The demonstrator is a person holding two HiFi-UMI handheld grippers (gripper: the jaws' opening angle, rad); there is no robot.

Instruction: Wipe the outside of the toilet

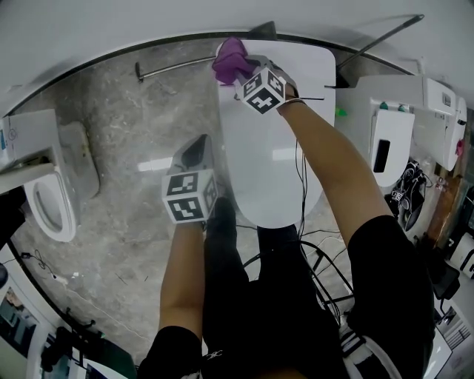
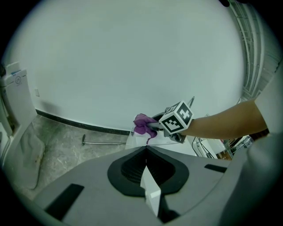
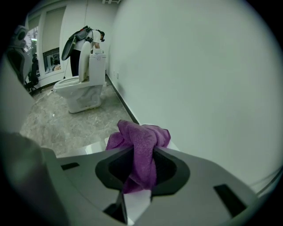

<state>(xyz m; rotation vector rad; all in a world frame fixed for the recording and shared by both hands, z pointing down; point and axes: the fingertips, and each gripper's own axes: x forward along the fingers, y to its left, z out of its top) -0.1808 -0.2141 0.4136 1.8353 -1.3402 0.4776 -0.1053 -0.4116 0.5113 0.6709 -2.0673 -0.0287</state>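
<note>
Cloth (image 1: 231, 61), purple and bunched, is pinched in the jaws of the right tool (image 1: 238, 70) at the far end of the white toilet (image 1: 274, 148), close to the wall (image 1: 148, 22). Left tool (image 1: 195, 150) hangs just beside the toilet's left edge, over the grey floor (image 1: 118, 163). Its jaws are together with nothing between them.

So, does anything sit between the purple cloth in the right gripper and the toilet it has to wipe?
Nothing visible does. The right gripper is shut on the purple cloth, right at the rear of the toilet. The left gripper, shut and empty, is off to one side.
</note>
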